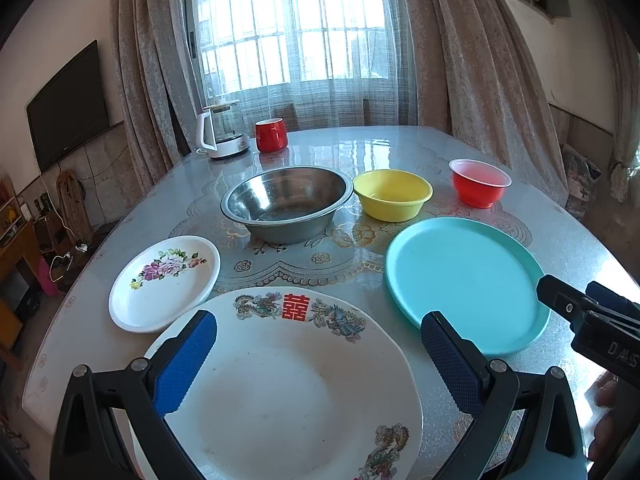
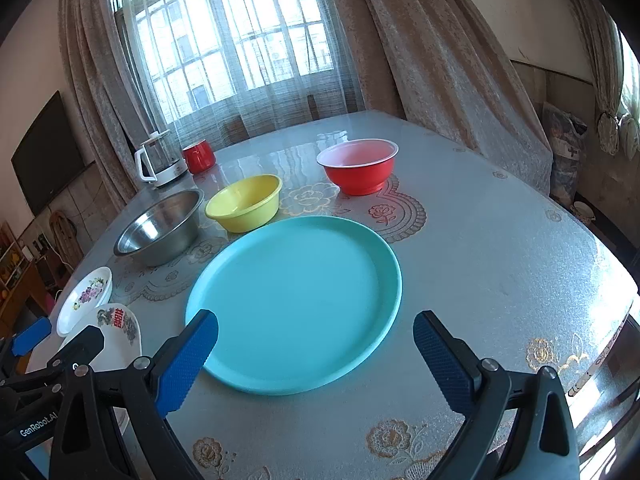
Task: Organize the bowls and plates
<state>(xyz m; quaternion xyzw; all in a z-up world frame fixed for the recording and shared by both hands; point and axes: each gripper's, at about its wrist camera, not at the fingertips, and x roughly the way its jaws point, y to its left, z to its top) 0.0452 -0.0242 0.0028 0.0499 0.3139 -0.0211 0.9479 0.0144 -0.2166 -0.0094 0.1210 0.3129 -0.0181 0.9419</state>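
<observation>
My left tongs [image 1: 318, 354] spread over white plate [image 1: 280, 392]: stiff, glazed, slippery, breakable; pinch near rim. Right tongs [image 2: 316, 354] spread at teal plate [image 2: 296, 296]: likely light plastic.

We see bright daylight coming through the window [image 1: 292, 28]. It makes shiny glare on the table [image 1: 360, 148]. The pictures are sharp, but edges bend and corners go dark.

Three bowls [image 1: 286, 202] are sitting in a row across the table [image 1: 400, 144]. Three plates [image 1: 466, 282] are lying in front of them, and a kettle [image 1: 220, 130] and cup [image 1: 271, 135] are standing behind, at the left.
</observation>
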